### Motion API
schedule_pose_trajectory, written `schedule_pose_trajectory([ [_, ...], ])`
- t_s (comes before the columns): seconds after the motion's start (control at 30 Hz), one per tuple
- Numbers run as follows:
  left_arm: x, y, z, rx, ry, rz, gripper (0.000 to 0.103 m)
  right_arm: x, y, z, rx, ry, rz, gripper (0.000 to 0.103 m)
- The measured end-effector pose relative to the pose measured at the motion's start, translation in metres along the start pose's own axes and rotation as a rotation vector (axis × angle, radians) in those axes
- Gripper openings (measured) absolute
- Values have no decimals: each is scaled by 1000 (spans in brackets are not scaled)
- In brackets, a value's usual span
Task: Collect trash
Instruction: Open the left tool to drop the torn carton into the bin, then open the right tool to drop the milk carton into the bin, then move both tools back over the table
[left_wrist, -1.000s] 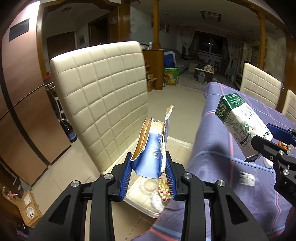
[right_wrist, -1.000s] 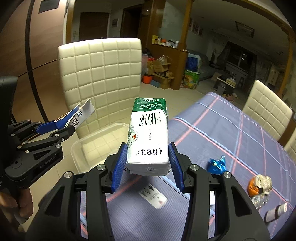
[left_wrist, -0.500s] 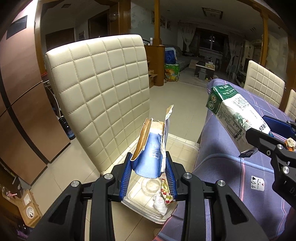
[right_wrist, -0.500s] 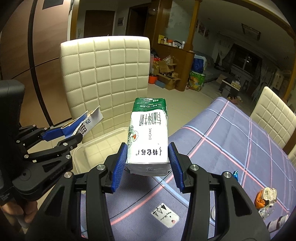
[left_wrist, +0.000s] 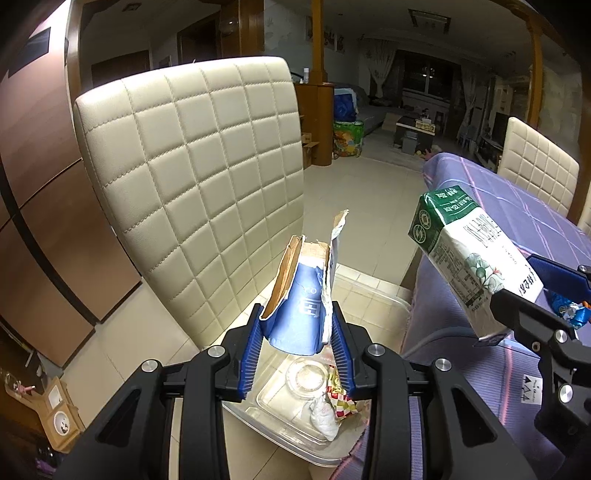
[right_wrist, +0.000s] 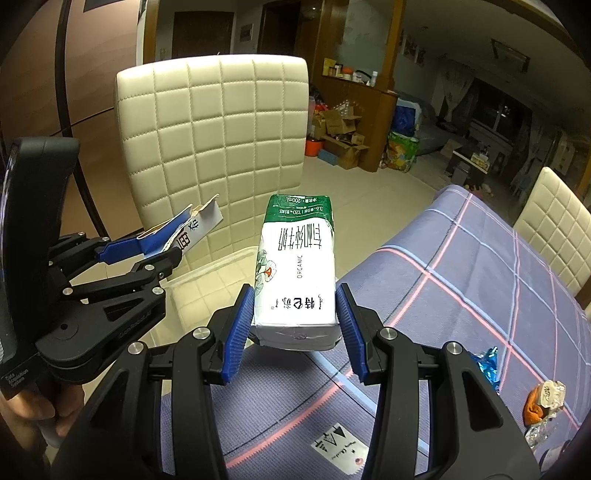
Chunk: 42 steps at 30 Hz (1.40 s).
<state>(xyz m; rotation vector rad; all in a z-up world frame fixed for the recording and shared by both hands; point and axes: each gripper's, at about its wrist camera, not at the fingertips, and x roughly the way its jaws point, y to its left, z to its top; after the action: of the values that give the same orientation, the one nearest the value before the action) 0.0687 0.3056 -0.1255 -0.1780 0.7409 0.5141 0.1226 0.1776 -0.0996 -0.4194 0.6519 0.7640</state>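
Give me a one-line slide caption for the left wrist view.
Left gripper holds a torn blue box over the clear bin while the right gripper brings a milk carton.

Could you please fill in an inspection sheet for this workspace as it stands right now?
Surface: table under purple plaid cloth.
Job's things: torn blue carton and milk carton, both held; clear bin on the chair seat holds a cup lid and wrappers.
Clutter: blue wrapper, orange wrapper, paper slip on the cloth.
Grippers: left gripper and right gripper, jaws shut on the cartons.
Cables: nothing seen.
Surroundings: cream chair, boxes behind.
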Motion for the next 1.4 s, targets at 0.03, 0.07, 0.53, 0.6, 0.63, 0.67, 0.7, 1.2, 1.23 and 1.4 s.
schedule_pose_trajectory([
  [0.03, 2, 1, 0, -2, 4, -3, 36, 2, 0, 0, 1, 4, 3, 47],
  [0.07, 3, 2, 1, -4, 7, -7, 36, 4, 1, 1, 2, 7, 5, 47],
  [0.53, 14, 11, 1, -28, 25, 22, 75, 16, 6, 6, -8, 27, 18, 47],
  [0.6, 15, 16, 0, -34, 29, 30, 75, 18, 9, 6, -14, 35, 26, 47],
  [0.63, 15, 18, -1, -38, 32, 33, 75, 19, 11, 6, -17, 37, 30, 47],
  [0.67, 16, 20, -1, -42, 34, 35, 75, 20, 13, 7, -22, 40, 36, 47],
  [0.7, 16, 23, -2, -47, 37, 37, 75, 20, 15, 7, -25, 42, 40, 47],
  [1.2, 21, 42, -12, -100, 74, 40, 75, 27, 29, 9, -35, 48, 66, 54],
  [1.23, 21, 42, -12, -101, 74, 39, 75, 27, 29, 10, -36, 49, 63, 54],
  [1.4, 20, 42, -13, -102, 75, 34, 75, 28, 29, 8, -32, 56, 60, 54],
])
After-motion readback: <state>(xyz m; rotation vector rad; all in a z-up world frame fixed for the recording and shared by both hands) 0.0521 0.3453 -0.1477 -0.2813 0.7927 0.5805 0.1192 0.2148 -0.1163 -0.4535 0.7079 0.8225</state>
